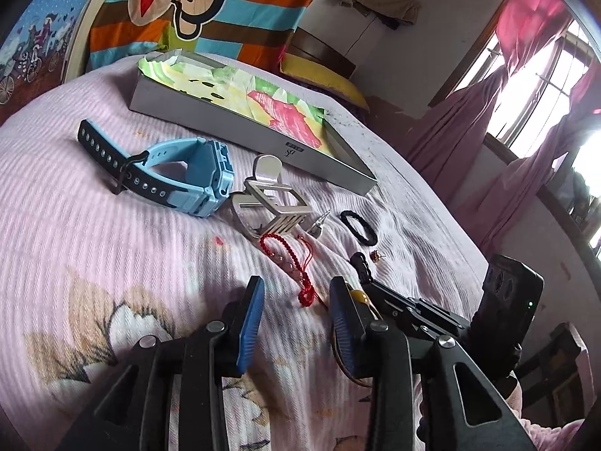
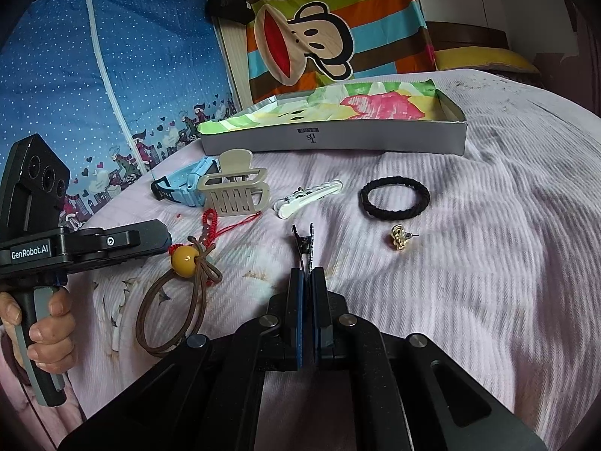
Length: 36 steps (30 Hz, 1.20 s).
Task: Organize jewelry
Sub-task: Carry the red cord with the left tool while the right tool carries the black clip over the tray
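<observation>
My left gripper stands open low over the pink bedspread. The tail of a red beaded bracelet lies between its fingertips, untouched. Just right of its right finger lies a brown cord hair tie with a yellow bead. My right gripper is shut on a thin black hair clip that sticks out past its pads. Farther back lie a blue watch, a beige claw clip, a white clip, a black hair tie and a gold earring.
A shallow grey box lined with colourful cloth sits at the far side of the bed. A striped cartoon blanket hangs behind it. A hand grips the left gripper's handle. Pink curtains and a window are on the right.
</observation>
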Each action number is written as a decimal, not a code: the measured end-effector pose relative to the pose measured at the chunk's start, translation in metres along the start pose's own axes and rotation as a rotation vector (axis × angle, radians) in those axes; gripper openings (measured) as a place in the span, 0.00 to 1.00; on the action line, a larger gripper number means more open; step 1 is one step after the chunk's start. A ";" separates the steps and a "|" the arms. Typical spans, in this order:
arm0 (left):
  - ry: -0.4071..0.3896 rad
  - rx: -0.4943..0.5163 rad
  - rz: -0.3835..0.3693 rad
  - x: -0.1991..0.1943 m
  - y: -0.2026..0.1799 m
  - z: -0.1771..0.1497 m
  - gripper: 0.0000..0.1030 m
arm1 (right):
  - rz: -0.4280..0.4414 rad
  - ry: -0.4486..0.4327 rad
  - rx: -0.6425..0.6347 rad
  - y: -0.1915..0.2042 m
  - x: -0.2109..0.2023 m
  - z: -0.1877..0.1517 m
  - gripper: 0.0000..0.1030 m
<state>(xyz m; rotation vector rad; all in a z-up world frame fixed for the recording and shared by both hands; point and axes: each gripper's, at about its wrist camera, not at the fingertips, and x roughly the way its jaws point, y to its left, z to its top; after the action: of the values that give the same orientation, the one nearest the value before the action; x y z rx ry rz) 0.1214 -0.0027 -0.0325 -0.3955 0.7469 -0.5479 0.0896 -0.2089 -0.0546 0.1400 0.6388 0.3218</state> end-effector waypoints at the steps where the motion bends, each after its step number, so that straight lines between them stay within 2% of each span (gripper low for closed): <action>1: 0.002 0.009 0.006 0.001 -0.001 0.000 0.33 | -0.001 0.000 -0.001 0.000 0.000 0.000 0.04; 5: 0.013 0.043 0.036 0.008 -0.006 0.002 0.30 | -0.006 -0.001 -0.004 -0.001 0.000 0.000 0.04; 6: 0.015 0.057 0.044 0.009 -0.008 0.001 0.27 | -0.007 0.000 -0.004 0.000 0.000 0.000 0.04; 8: 0.033 0.098 0.073 0.014 -0.013 0.000 0.13 | -0.011 0.000 -0.010 0.001 0.001 0.001 0.04; 11: 0.050 0.126 0.089 0.018 -0.016 -0.002 0.08 | -0.012 -0.005 -0.014 0.002 0.002 0.004 0.04; 15: 0.037 0.143 0.109 0.016 -0.019 -0.001 0.06 | -0.012 -0.018 -0.008 0.000 0.001 0.008 0.04; 21: -0.030 0.179 0.127 0.001 -0.026 -0.002 0.05 | -0.010 -0.038 -0.006 -0.003 -0.003 0.014 0.04; 28: -0.102 0.230 0.104 -0.029 -0.044 0.002 0.05 | -0.002 -0.072 -0.014 -0.004 -0.011 0.027 0.04; 32: -0.156 0.228 0.095 -0.042 -0.049 0.017 0.05 | 0.001 -0.089 -0.024 -0.003 -0.014 0.036 0.04; 36: -0.199 0.229 0.103 -0.043 -0.049 0.046 0.05 | 0.020 -0.107 -0.019 -0.003 -0.011 0.052 0.04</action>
<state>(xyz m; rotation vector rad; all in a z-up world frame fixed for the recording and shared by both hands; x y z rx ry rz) 0.1126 -0.0092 0.0471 -0.1939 0.5039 -0.4826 0.1135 -0.2167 -0.0075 0.1444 0.5291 0.3370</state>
